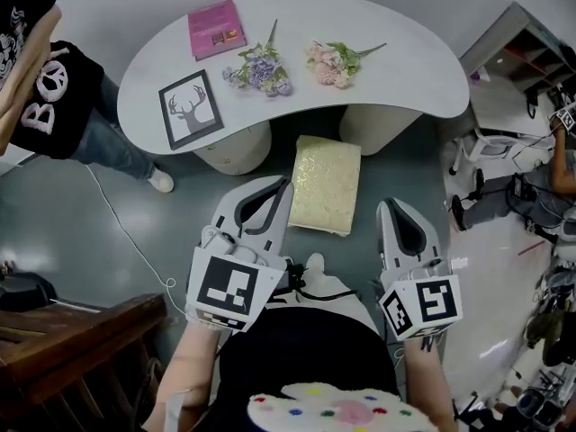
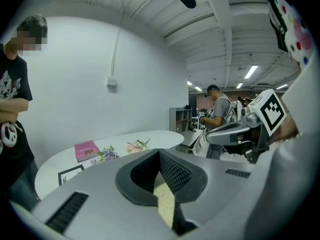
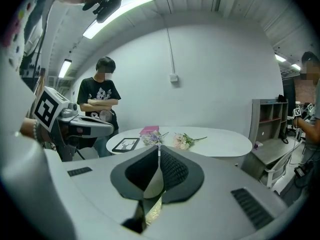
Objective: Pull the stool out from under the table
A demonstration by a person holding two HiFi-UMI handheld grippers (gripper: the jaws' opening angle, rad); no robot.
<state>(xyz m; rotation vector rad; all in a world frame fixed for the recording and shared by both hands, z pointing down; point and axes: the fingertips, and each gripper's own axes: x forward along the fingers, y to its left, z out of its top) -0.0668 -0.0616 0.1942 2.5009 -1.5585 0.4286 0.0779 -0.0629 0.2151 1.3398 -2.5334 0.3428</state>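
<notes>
The left tongs [image 1: 280, 188] and right tongs [image 1: 401, 206] are both pressed together, pinching nothing. The stool [image 1: 325, 184] stands between them, left tips at its 9 o'clock, right at 3 o'clock. Its 12 o'clock end meets the worktop [image 1: 405, 57] rim, and its legs are hidden beneath the cushion.

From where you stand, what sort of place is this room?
Probably a lab or studio space rather than a home: a white table dressed with flower bunches and a deer picture, strip lights under an exposed ceiling, and open shelving at the side.
</notes>
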